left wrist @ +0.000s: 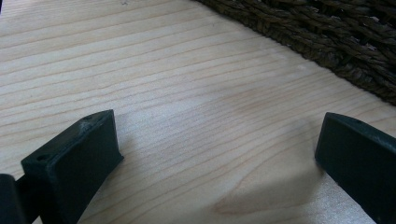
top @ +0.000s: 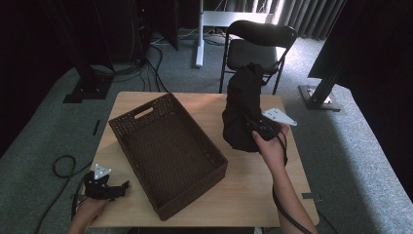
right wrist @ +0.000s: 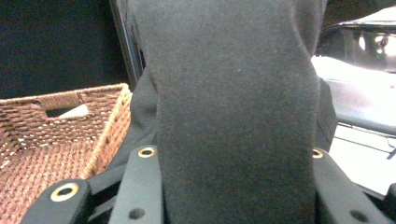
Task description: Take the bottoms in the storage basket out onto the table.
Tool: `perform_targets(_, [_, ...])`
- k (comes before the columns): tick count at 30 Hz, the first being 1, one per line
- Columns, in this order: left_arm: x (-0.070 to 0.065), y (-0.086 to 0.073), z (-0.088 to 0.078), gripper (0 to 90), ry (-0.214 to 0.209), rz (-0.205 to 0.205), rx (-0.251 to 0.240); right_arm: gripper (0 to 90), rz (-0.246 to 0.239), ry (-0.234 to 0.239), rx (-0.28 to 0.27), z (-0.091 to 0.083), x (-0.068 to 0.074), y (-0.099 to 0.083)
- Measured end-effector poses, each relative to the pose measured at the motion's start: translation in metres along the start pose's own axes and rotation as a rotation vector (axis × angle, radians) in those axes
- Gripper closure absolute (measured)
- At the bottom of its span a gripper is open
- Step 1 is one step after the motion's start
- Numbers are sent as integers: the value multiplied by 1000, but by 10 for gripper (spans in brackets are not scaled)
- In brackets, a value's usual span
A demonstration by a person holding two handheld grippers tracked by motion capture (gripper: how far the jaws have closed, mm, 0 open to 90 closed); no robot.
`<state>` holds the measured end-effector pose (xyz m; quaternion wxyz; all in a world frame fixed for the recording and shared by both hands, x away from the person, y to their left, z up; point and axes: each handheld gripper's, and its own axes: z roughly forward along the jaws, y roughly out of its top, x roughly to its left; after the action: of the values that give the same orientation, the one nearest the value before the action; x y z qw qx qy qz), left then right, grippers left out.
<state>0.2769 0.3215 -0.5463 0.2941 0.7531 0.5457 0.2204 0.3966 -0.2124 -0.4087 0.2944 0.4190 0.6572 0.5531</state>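
In the high view, a light wooden surface (top: 253,190) is seen carrying a dark brown woven wicker basket (top: 168,151), rectangular and set at an angle, its cut-out handle toward the far left. A bunched black cloth garment (top: 242,109) is held up above the surface's right part, just beside the basket, by the right tool (top: 260,129), which is gripped in the person's right hand (top: 271,146). The left tool (top: 119,187) is held low at the near left corner, apart from the basket — its jaws are spread. A black folding chair (top: 255,46) is seen beyond the surface on grey carpet. In the left gripper view, the left tool (left wrist: 217,149) is shown wide open over bare wood grain, with the basket (left wrist: 336,42) wall at the upper right. In the right gripper view, the right tool (right wrist: 236,186) is closed on the garment (right wrist: 233,107) — a broad fold of it is clamped between the jaws — and the basket (right wrist: 42,140) is seen at the left.
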Motion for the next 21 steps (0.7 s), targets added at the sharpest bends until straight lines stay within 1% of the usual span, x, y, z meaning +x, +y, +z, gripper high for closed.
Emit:
perform_targets(3, [0, 0, 0, 0, -1, -1, 0, 613, 8, -7, 9, 1, -4, -7])
perform_targets(10, [0, 0, 0, 0, 0, 0, 0, 612, 34, -40, 37, 4, -12, -26])
perform_targets(14, [0, 0, 0, 0, 0, 0, 0, 612, 45, -55, 58, 7, -19, -37])
perform_targets(19, [0, 0, 0, 0, 0, 0, 0, 612, 44, -75, 97, 10, -26, -51])
perform_targets(21, [0, 0, 0, 0, 0, 0, 1, 612, 50, -82, 106, 12, -29, -56])
